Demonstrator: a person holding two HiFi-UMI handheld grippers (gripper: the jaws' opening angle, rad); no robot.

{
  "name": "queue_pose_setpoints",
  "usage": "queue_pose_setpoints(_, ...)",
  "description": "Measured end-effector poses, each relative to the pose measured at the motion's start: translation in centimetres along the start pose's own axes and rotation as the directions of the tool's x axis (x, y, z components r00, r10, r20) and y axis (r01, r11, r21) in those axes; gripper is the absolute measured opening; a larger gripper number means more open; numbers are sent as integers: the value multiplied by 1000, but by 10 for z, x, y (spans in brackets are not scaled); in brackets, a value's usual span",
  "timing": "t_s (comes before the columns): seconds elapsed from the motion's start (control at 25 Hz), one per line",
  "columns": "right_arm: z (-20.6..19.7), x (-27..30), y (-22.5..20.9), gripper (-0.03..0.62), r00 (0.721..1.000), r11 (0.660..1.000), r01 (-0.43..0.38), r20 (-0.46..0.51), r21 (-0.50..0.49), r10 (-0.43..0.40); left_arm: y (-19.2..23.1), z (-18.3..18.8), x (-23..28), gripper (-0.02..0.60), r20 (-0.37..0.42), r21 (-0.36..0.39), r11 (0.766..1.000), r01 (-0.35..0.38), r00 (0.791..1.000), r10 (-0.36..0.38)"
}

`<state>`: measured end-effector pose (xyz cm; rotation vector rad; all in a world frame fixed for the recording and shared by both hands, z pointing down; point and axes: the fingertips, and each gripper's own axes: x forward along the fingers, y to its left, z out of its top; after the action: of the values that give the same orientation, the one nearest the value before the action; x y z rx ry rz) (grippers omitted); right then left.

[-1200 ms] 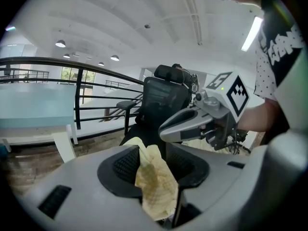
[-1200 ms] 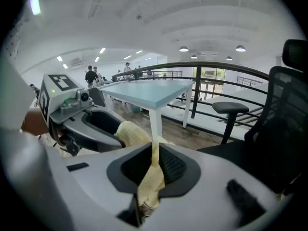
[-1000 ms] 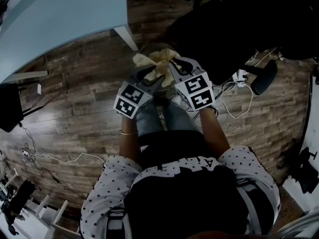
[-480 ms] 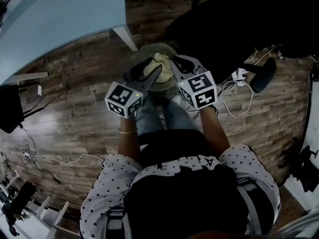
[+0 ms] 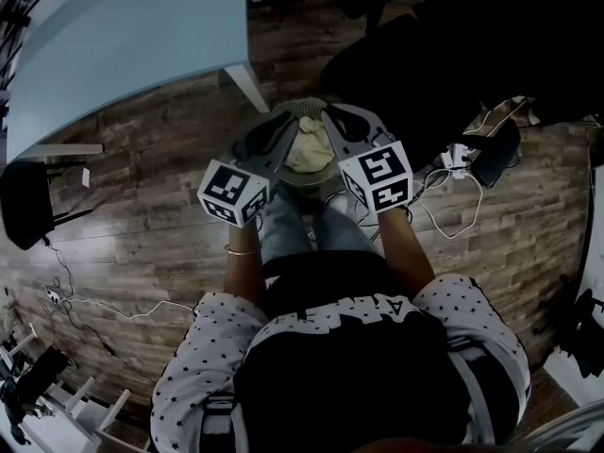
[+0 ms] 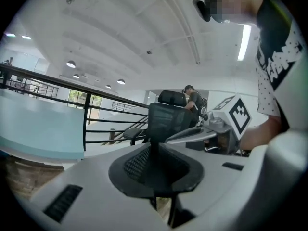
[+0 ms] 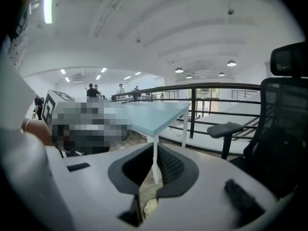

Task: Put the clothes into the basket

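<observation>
Blue table (image 5: pixel 123 45), black office chair (image 6: pixel 166 119), apparently wooden floor (image 5: pixel 142 206).

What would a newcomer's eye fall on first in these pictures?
The left gripper and right gripper, boldly marked in black and white, catch the eye first, side by side at the middle of the head view. Between their tips the basket stands on the wooden floor with a pale yellow cloth in it. The left gripper's jaws have just been closing on nothing; the right's are shut, empty.

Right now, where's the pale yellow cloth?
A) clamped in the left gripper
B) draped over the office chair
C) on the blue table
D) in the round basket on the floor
D: the cloth lies bunched inside the basket.
</observation>
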<state>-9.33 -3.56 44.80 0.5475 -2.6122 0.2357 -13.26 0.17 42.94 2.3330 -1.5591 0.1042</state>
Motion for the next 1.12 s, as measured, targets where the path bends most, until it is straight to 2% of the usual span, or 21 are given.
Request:
queue_pose_setpoints(0.16,23,-7,-2,37,996,1000,-18,90,5,18,-1,19,-1,49,24,29,999,-13,1000,13)
queue_pose_setpoints(0.32,39,-16,-11,32,990,1000,14,142,9,-15,-7,32,1,44,35,49,999,-13,999,11)
queue_pose_setpoints(0.48,54,-38,-28,28,973,996,41,225,76,-57,-25,47,6,32,44,86,996,12,999,-16)
queue_pose_setpoints(0.68,71,-64,-44,26,948,989,38,307,143,-81,-44,69,14,25,72,130,992,0,997,-9)
queue_pose_setpoints(0.84,80,-83,-49,26,938,989,41,335,144,-87,-64,83,22,20,79,167,986,19,996,-32)
queue_pose_setpoints(1.12,92,-115,-55,26,924,993,41,374,108,-79,-93,106,33,14,116,225,974,10,993,-37)
